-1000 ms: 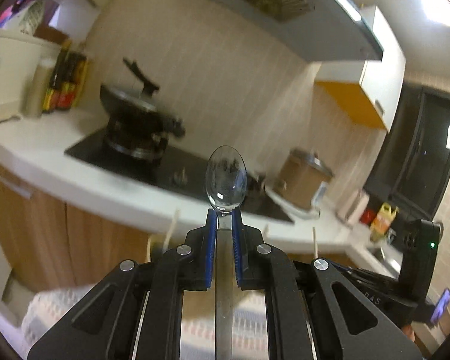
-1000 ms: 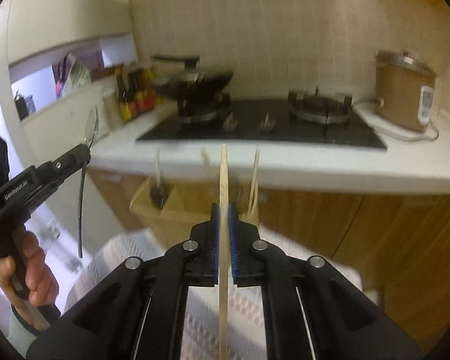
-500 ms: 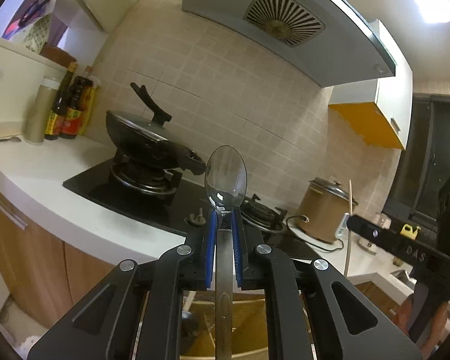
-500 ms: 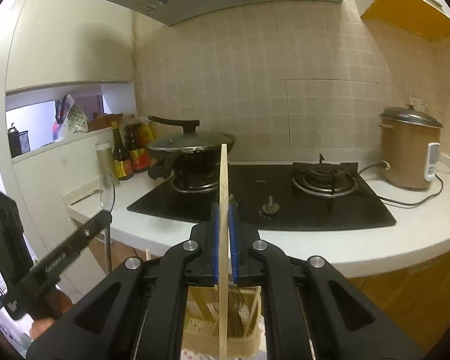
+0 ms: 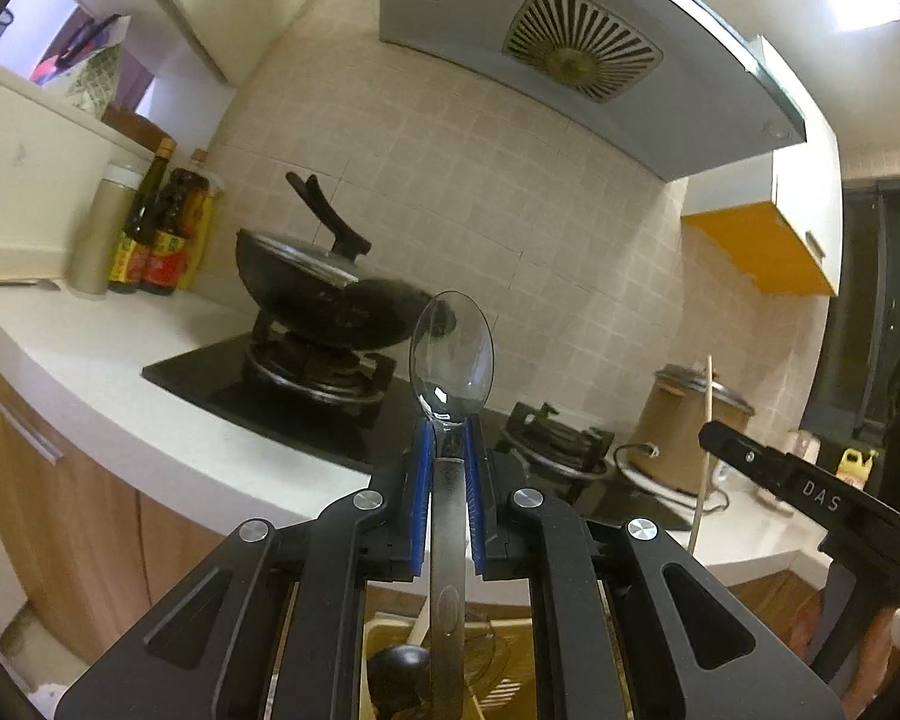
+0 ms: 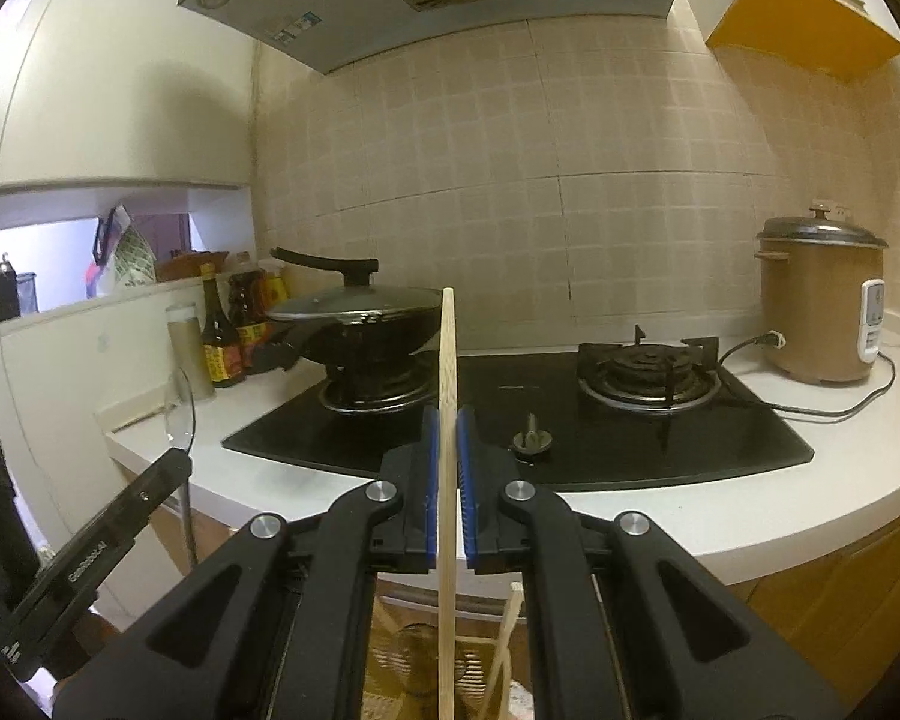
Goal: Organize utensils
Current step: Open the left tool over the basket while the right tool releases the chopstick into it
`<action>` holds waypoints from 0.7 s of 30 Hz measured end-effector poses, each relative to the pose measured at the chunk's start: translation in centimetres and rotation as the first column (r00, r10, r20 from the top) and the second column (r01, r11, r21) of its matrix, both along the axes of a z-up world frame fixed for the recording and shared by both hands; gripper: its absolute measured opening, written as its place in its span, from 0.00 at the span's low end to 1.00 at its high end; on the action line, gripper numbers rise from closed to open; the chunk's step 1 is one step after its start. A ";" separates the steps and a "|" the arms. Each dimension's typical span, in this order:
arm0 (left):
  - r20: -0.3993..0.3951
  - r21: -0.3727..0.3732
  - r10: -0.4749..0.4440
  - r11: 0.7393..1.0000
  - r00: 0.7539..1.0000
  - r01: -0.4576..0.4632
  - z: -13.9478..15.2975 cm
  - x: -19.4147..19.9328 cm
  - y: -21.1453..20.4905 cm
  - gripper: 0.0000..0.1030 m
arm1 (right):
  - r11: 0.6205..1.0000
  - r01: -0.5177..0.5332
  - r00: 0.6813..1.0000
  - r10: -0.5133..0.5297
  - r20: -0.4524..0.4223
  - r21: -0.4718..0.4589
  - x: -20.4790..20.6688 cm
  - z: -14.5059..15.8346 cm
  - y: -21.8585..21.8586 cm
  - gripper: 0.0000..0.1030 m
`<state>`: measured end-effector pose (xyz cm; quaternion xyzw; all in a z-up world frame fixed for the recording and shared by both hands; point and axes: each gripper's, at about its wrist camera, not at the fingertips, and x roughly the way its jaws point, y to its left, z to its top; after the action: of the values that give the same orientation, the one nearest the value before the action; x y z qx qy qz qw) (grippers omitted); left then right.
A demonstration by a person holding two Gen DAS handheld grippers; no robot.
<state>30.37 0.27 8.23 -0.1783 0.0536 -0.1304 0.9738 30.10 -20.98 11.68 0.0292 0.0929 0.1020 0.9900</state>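
1. While both grippers now sit higher than before, the left gripper (image 5: 449,456) still clamps the spoon (image 5: 452,354) upright.
2. Right gripper (image 6: 448,450) stays clenched on the chopstick (image 6: 447,360) (vertical).
3. Below both, the wooden holder (image 6: 390,660) shows less; the stove (image 6: 570,432) fills more.

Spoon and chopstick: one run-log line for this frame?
left claw: shut on spoon, bowl up | right claw: shut on chopstick, upright | utensil holder: below both

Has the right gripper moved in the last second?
Yes. The right gripper rose: the stove that sat high in its view now lies lower, level with the chopstick.
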 end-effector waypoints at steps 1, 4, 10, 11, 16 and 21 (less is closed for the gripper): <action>-0.002 0.011 0.004 1.000 1.000 -0.004 -0.3 0.1 -0.2 0.08 | 1.000 0.003 1.000 -0.003 0.003 -0.011 0.0 -0.3 0.2 0.04; -0.008 0.028 0.015 1.000 1.000 -0.015 -1.0 0.2 -0.5 0.09 | 0.999 0.017 1.000 -0.016 0.024 -0.049 -0.1 -1.3 0.5 0.04; -0.019 0.061 0.054 0.997 0.998 -0.052 -2.0 0.1 -0.3 0.09 | 0.996 0.020 0.999 -0.017 0.037 -0.088 -0.5 -2.8 1.0 0.04; -0.025 0.062 0.053 0.997 0.998 -0.051 -2.0 0.1 -0.3 0.09 | 0.996 0.015 0.999 -0.012 0.031 -0.091 -0.6 -3.0 0.9 0.04; -0.045 0.065 0.049 0.997 0.998 -0.046 -2.2 -0.6 0.2 0.18 | 0.995 -0.002 1.000 0.003 0.012 -0.096 -1.8 -3.6 0.8 0.05; -0.046 0.058 0.028 0.998 0.999 -0.025 -1.4 -2.5 1.2 0.32 | 0.995 -0.021 1.000 0.019 -0.018 -0.100 -3.8 -3.9 0.6 0.31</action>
<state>27.90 1.47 6.82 -0.1541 0.0777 -0.1116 0.9787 26.33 -20.37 7.74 -0.0207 0.1067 0.1067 0.9883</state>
